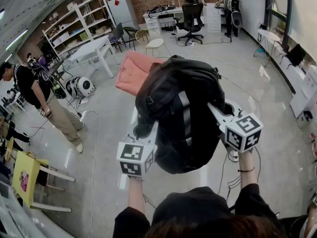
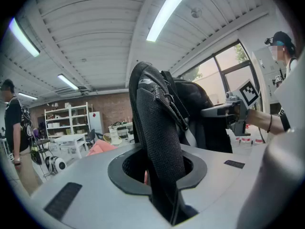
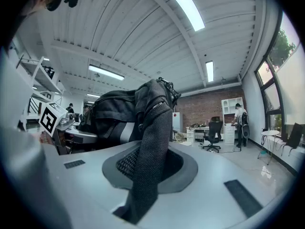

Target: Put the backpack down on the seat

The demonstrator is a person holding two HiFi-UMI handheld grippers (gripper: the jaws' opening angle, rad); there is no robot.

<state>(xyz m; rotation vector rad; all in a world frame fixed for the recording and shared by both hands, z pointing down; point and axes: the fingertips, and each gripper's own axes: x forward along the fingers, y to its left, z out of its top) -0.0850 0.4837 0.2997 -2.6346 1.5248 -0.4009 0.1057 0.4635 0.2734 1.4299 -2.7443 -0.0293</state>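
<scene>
**A:** Where is the backpack (image 1: 181, 108)?

**B:** In the air in front of the person, between the two tools and clear of the floor (image 1: 104, 133). It is not on any seat yet.

**A:** What do the tongs have hold of?

**B:** The left gripper (image 1: 143, 133) has its jaws nearly together, pinching the left strap (image 2: 159, 142), a black mesh band that rises out of them to the pack. The right gripper (image 1: 214, 109) is closed the same way on the right strap (image 3: 152, 147). Each holds only its strap.

**A:** Which way does the pack lie from them?

**B:** Its bulk sits to the right of the left tool and to the left of the right one, slightly beyond both.

**A:** And the target?

**B:** I take it to be the pink seat (image 1: 132, 71), on the floor beyond the pack and to the left. The left gripper is the nearer one, so the carry should go away from the person and leftward, then down.

**A:** How does the pack point?

**B:** Its long axis runs near to far, one end toward the person and the other toward the pink seat. I cannot tell which end is the top.
</scene>
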